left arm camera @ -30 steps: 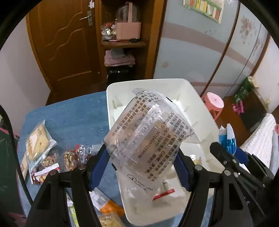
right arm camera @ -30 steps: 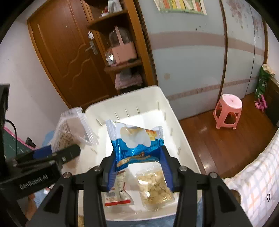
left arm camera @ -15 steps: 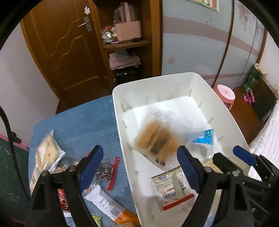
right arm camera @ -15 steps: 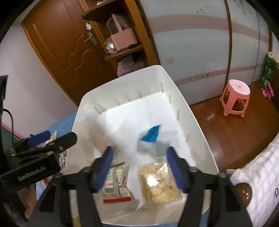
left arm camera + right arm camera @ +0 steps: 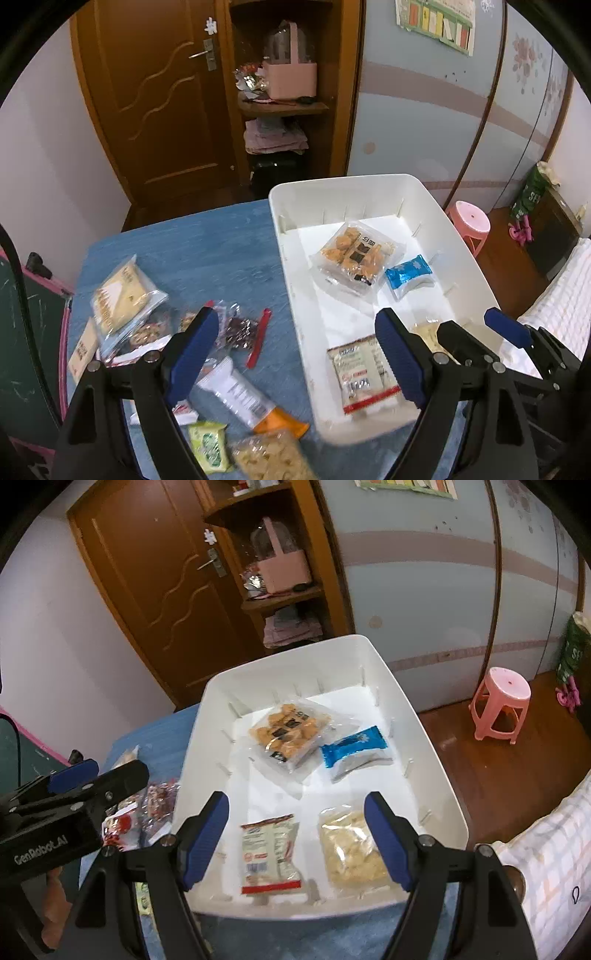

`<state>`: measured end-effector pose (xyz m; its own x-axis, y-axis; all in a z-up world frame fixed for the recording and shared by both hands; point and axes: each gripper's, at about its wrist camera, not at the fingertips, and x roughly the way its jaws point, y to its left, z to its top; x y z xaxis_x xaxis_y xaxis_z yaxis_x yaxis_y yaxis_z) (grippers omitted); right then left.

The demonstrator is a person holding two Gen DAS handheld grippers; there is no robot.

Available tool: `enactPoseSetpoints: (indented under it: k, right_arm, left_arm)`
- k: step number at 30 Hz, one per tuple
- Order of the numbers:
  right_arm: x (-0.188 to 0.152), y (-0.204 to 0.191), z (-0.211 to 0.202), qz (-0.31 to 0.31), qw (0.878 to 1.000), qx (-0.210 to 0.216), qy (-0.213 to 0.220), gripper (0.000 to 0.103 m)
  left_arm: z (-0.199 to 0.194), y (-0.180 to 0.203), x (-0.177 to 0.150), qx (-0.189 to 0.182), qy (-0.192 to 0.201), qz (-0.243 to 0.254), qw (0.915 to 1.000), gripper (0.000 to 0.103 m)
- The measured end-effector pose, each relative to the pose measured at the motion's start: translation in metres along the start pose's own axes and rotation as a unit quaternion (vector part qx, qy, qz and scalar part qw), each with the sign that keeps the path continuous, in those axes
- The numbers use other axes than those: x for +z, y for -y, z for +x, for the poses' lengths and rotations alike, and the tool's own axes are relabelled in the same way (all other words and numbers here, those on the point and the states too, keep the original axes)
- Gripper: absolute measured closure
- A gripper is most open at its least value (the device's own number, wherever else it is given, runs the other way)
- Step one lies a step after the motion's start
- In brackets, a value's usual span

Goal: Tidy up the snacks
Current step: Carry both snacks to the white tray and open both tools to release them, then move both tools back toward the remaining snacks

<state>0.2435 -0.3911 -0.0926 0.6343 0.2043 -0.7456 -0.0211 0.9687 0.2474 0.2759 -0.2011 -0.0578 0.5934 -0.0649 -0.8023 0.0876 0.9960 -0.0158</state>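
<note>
Both grippers hang empty over a half-filled white bin [image 5: 436, 760] on a blue-covered table [image 5: 207, 251], fingers spread wide on the left gripper [image 5: 295, 354] and the right gripper [image 5: 295, 834] alike, holding nothing. Four snacks lie inside: a clear pack of golden puffs [image 5: 288, 731] and a blue wrapper [image 5: 354, 749] at centre frame, a red-trimmed sachet [image 5: 269, 853] and a clear bag of pale crackers [image 5: 351, 849] at lower centre. The step in hand looks like the pause between drops; the next move likely calls for the left gripper to swing toward the loose snacks [image 5: 236, 332] at lower left of its view and close on one flat pack. "GenRobot.AI" reads on the gripper body at the left edge of the right wrist view; print on the packets is too blurred to read
</note>
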Motion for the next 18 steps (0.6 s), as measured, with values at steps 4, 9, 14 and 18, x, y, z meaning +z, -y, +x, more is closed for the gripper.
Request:
enactPoseSetpoints:
  k: [4,9,14,18]
  right_arm:
    - [-0.004,-0.016,-0.020,-0.015,1.000,-0.002,0.009,0.026]
    - [-0.010,-0.041,-0.055,-0.034,0.999,0.001,0.031,0.026]
    - [-0.017,-0.074,-0.091,-0.066,0.996,-0.002,0.058,0.026]
    - [-0.025,-0.100,-0.116,-0.095,0.992,0.005,0.077,0.026]
  left_arm:
    - [-0.031,-0.012,-0.011,0.003,0.020,-0.005,0.9998,0.017]
    - [-0.074,-0.035,-0.029,0.014,0.050,-0.014,0.9985,0.017]
    - [-0.112,-0.065,-0.048,0.031,0.072,-0.027,0.9966,0.017]
    - [-0.131,-0.091,-0.062,0.037,0.078,-0.042,0.9954,0.017]
